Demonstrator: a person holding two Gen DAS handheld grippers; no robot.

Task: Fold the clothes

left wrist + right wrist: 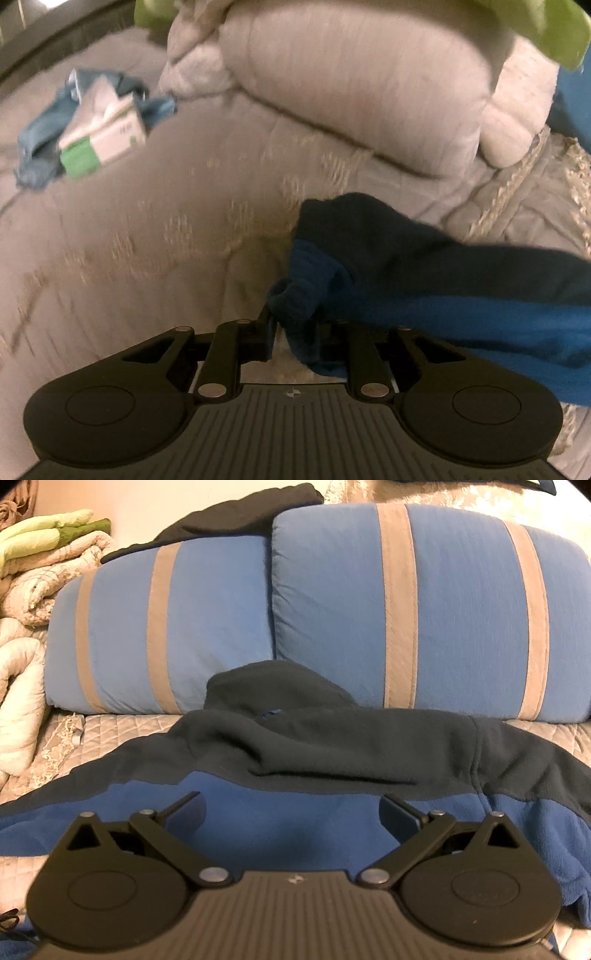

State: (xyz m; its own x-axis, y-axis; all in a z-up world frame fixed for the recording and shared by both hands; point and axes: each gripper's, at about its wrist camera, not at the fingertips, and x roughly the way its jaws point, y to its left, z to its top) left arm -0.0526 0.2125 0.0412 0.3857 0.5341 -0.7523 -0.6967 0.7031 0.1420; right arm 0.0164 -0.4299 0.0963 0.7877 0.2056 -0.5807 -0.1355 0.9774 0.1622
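Left view motion-blurred; fleece sleeve (461, 288) cut off at right edge, box (105, 136) print unreadable.

Left hand-held gripper (293, 328), angled steeply downward, its jaws nearly together and pinching a bunched fold of the blue fleece garment (461, 295); right hand-held gripper (291, 812), angled more shallowly downward, its jaws spread wide with nothing pressed between the fingers (400, 818).

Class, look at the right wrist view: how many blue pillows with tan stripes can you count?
2. One striped pillow lies at left, the other striped pillow at right, side by side behind the fleece top. More may be out of frame.
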